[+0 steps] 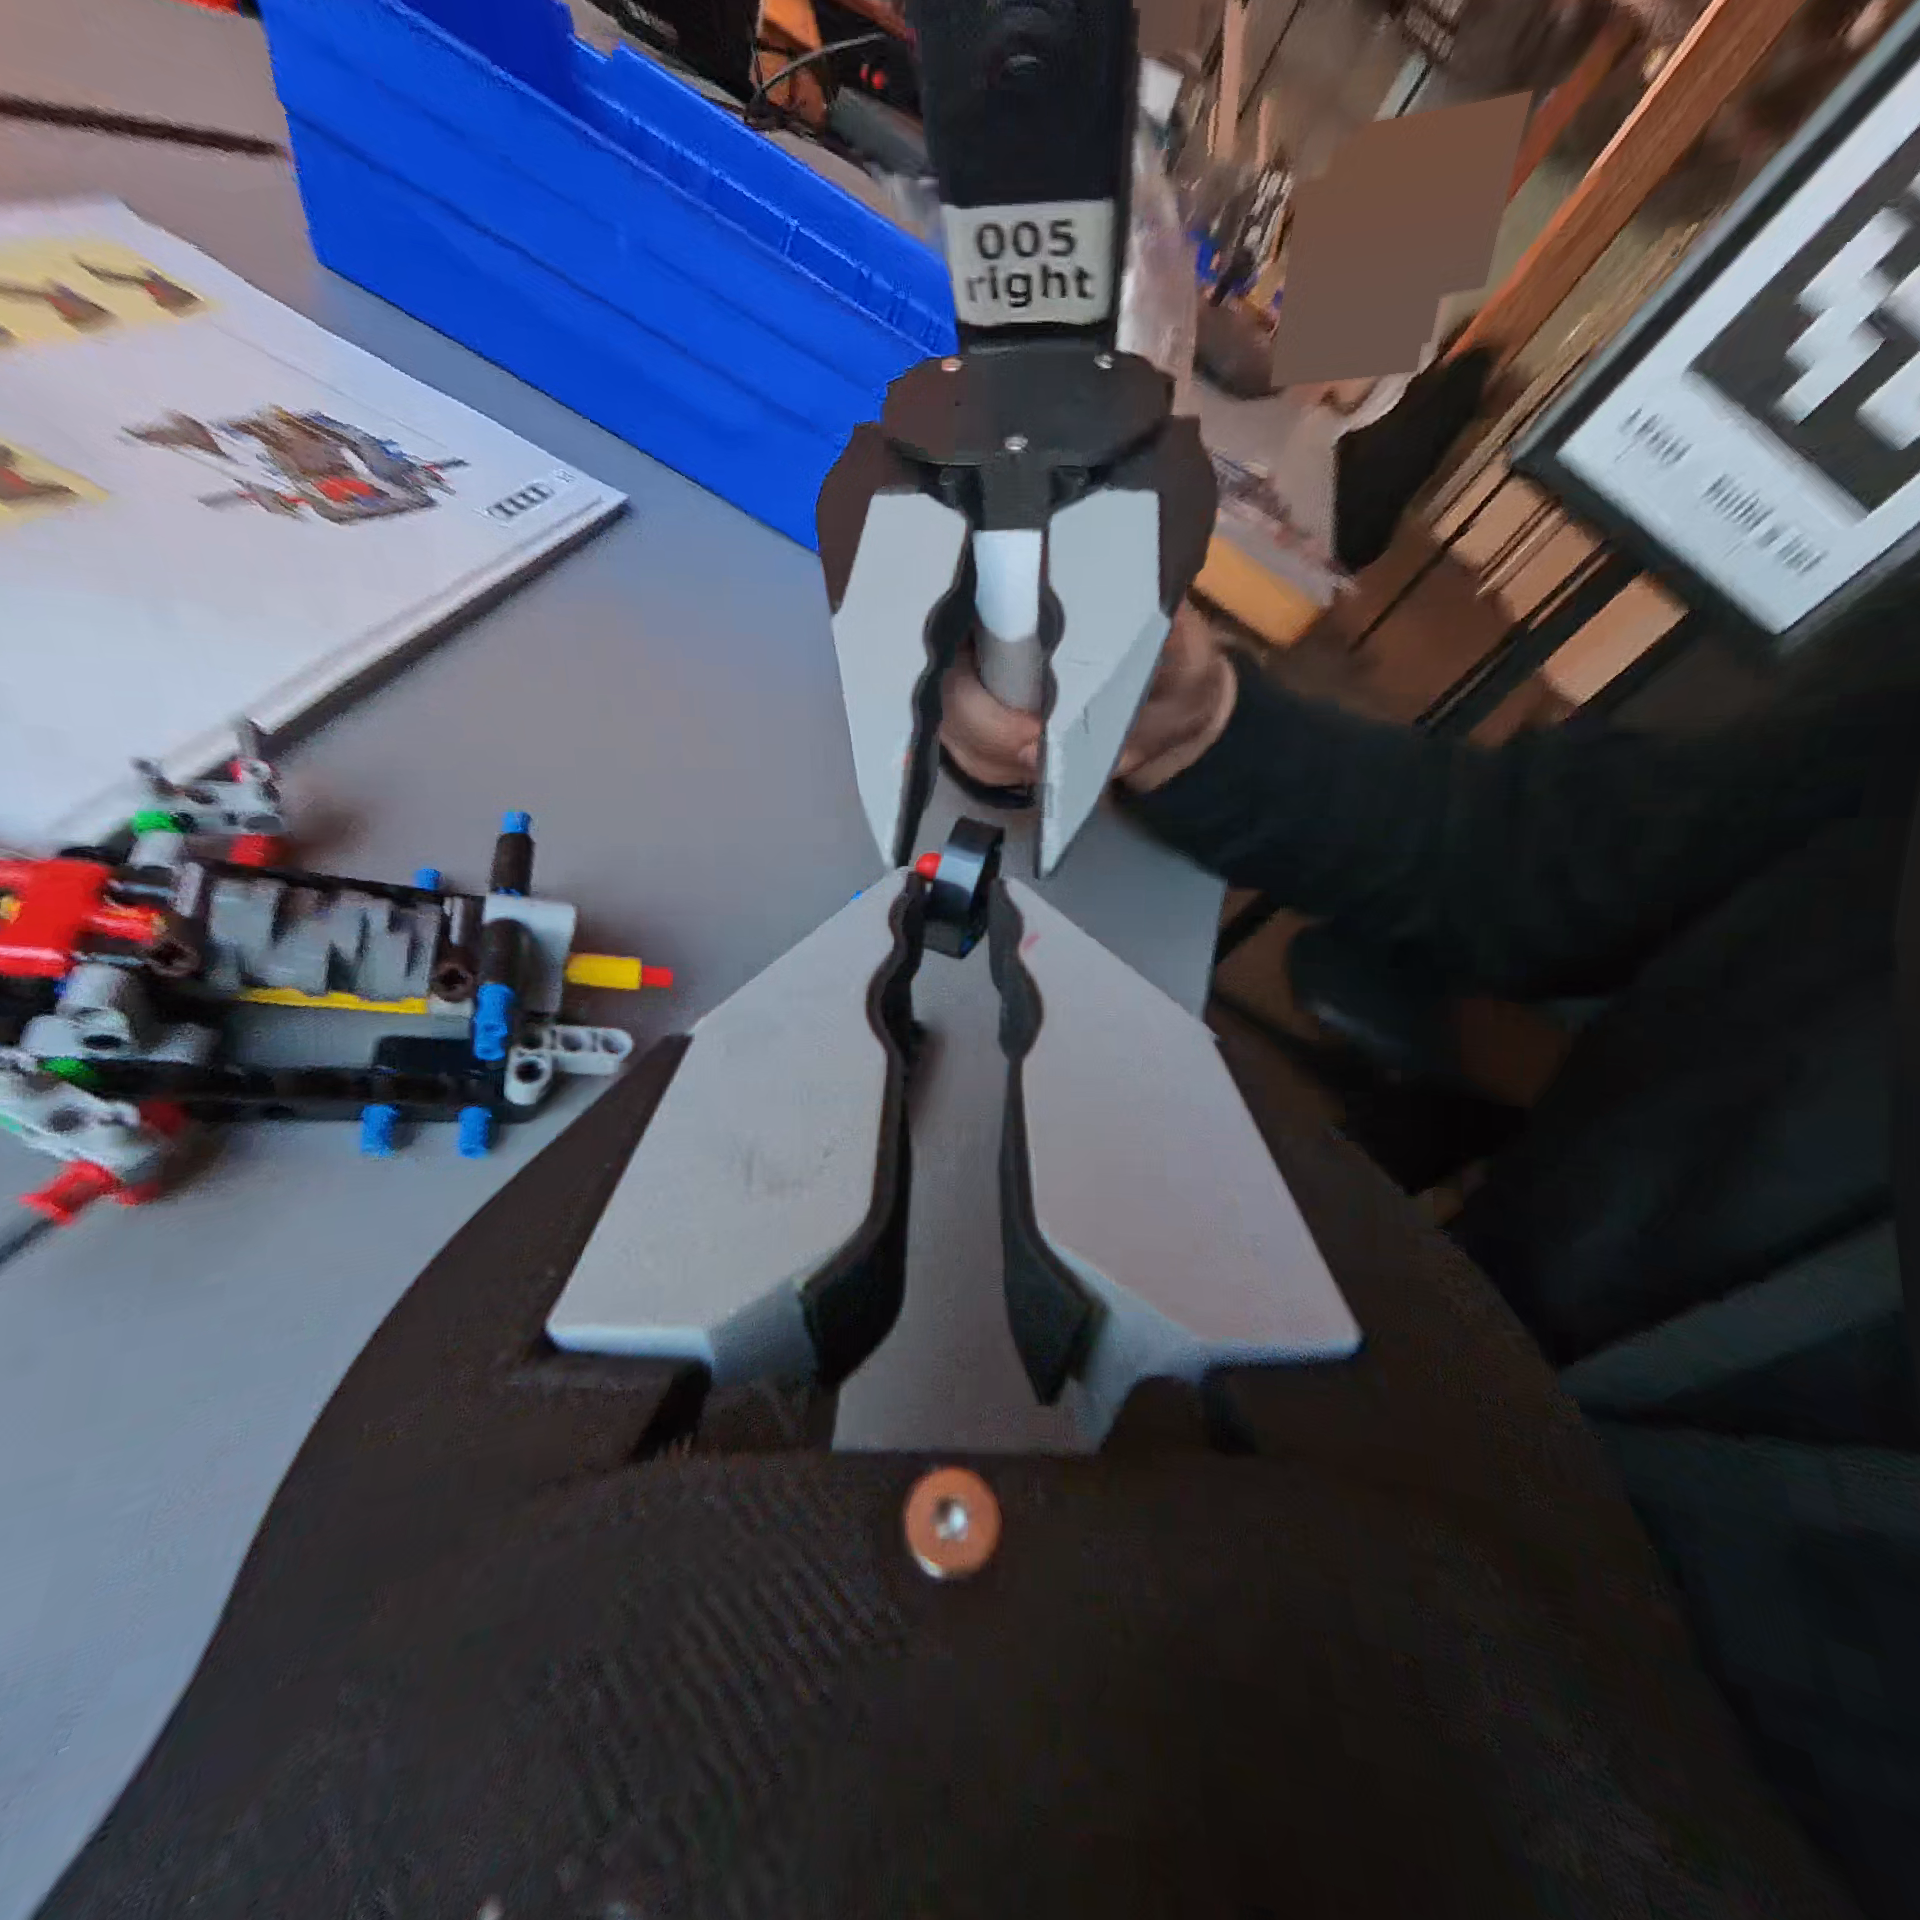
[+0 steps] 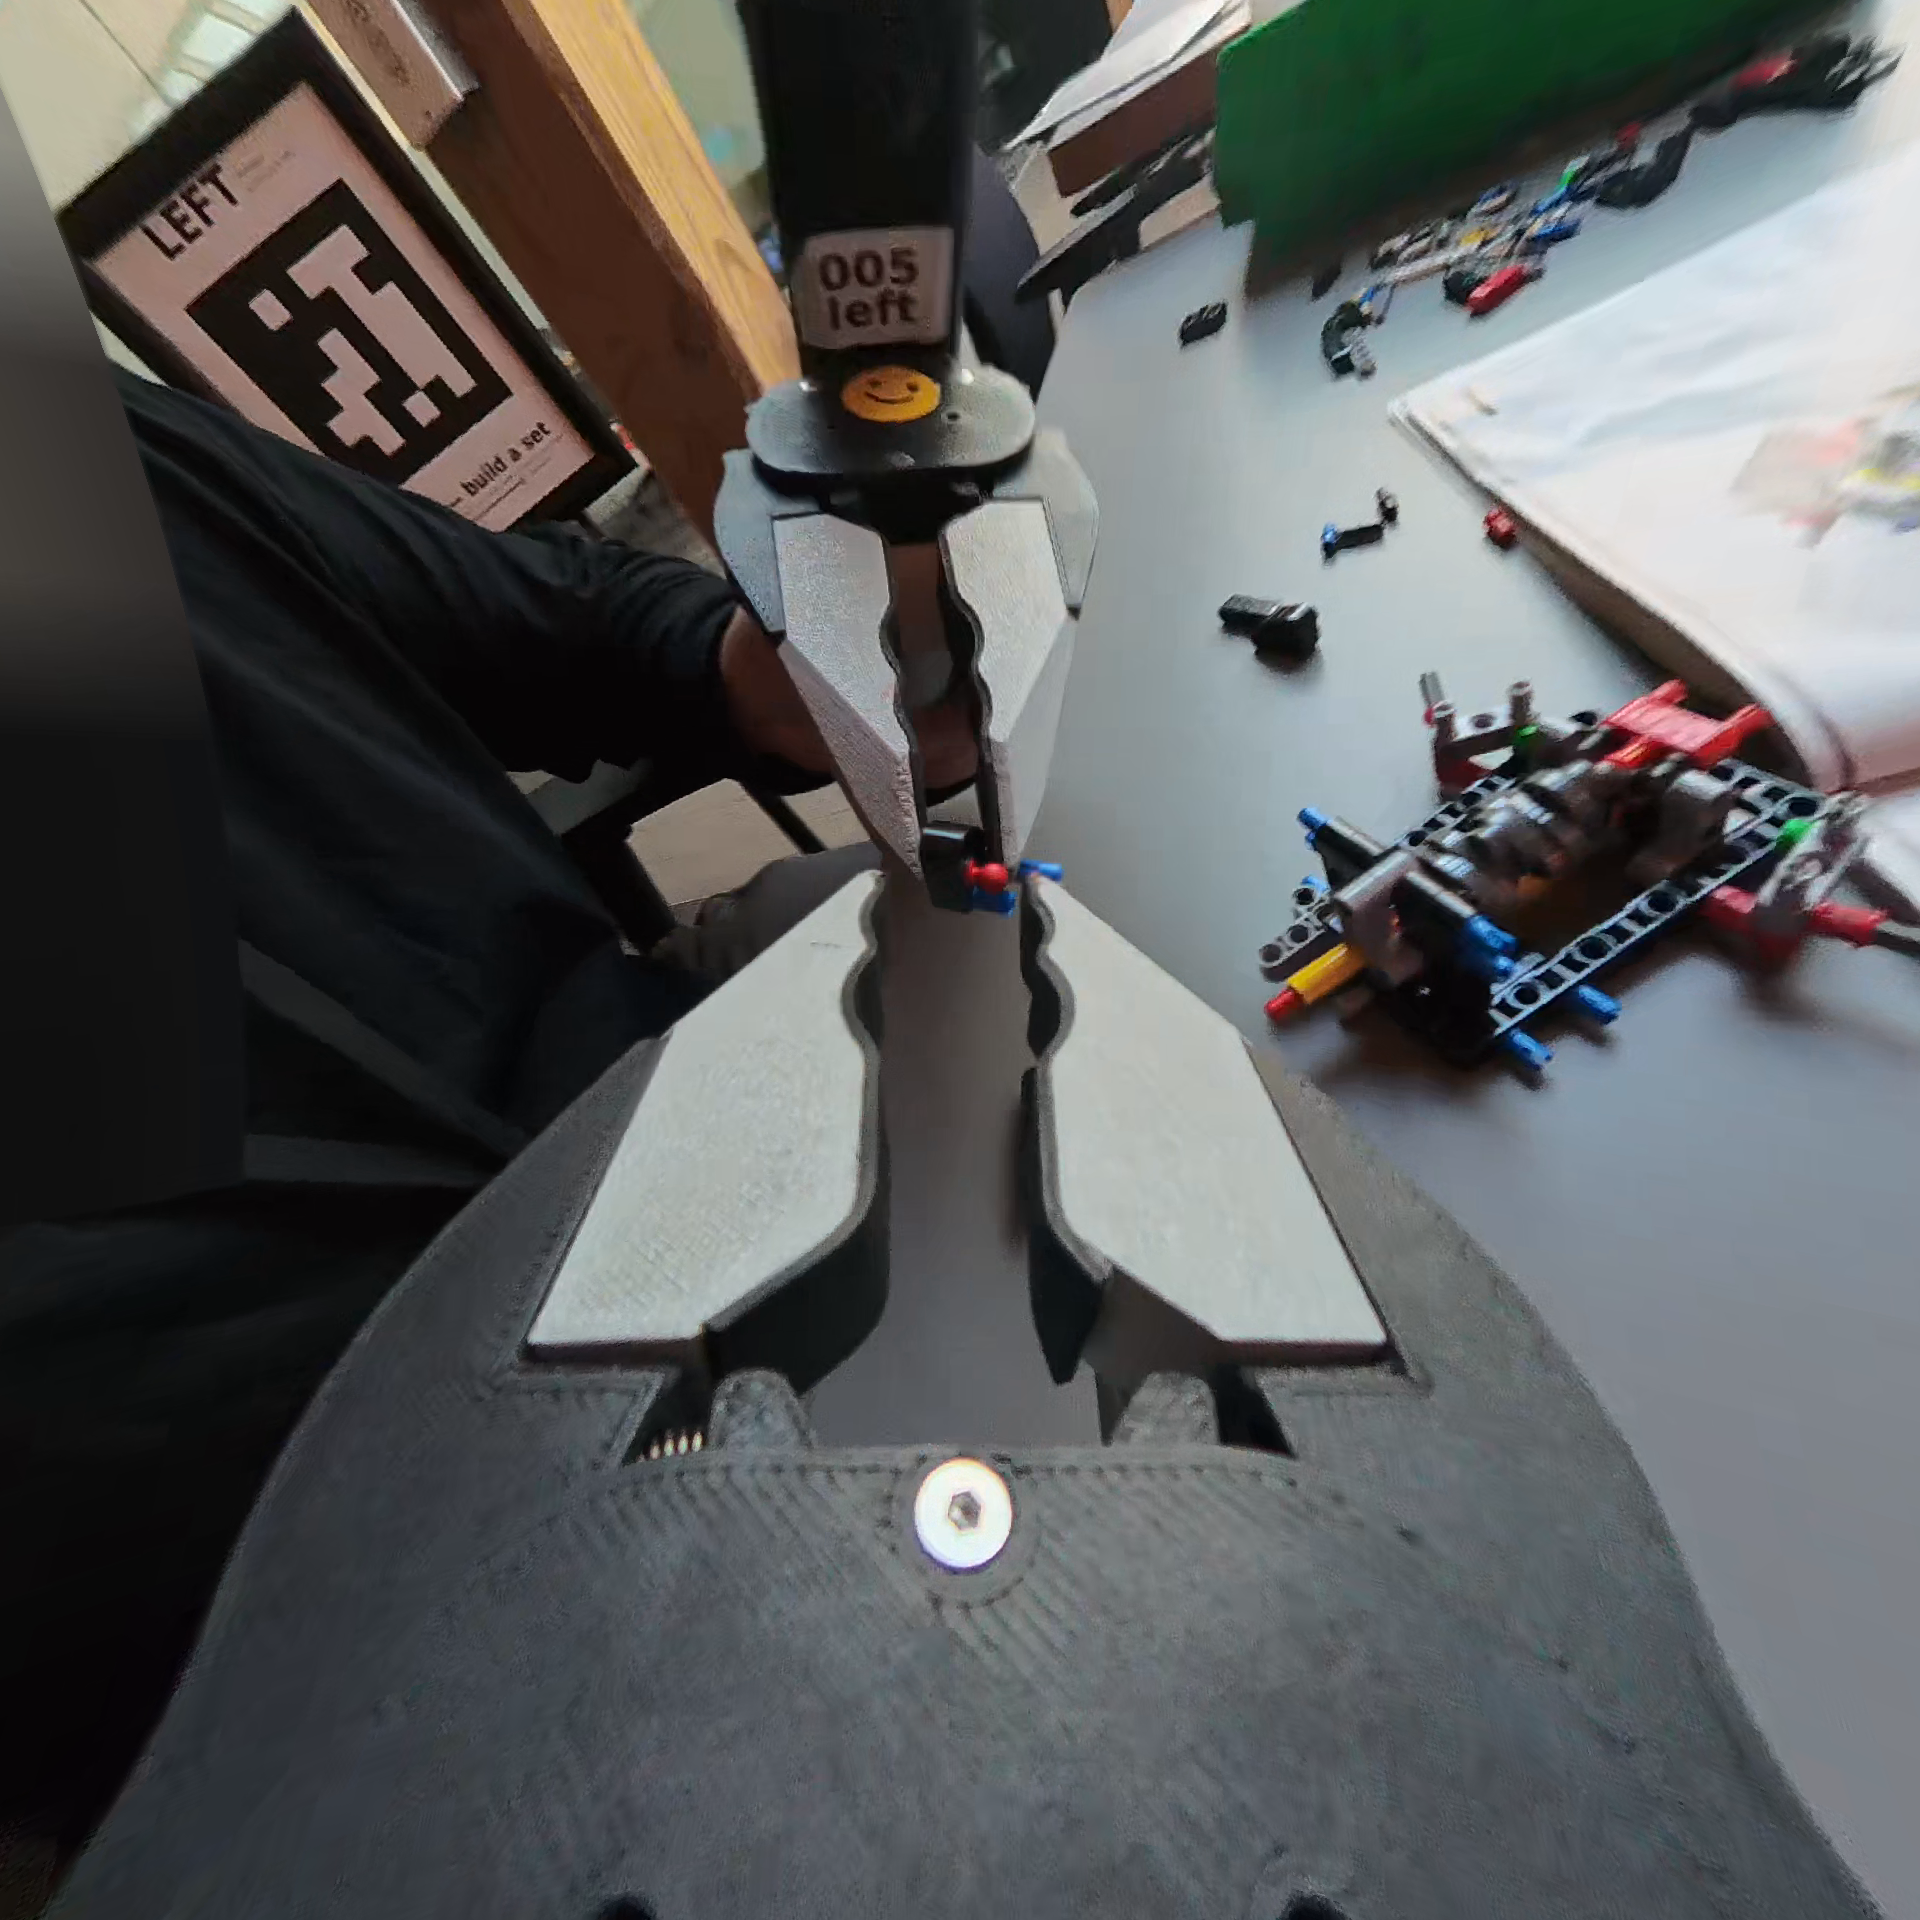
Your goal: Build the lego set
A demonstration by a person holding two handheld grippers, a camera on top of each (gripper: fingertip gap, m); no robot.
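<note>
step: left gripper (image 1: 951, 904) pinching small black plastic connector with red and blue pins (image 1: 958, 883), off the half-built chassis (image 1: 291, 977)
right gripper (image 2: 951, 894): jaws slightly apart, empty
next: probably grab a pin

Desk (image 1: 644, 748): plain grey. Bin (image 1: 582, 260): blue. Panel (image 2: 1455, 104): green. Chassis (image 1: 312, 987): black frame, grey blocks, red, blue, yellow, green pins. Booklet (image 1: 239, 499): white pages, yellow panels. Claw fingers (image 1: 758, 1143): grey, wavy black pads. Sleeve (image 1: 1455, 831): black.
</note>
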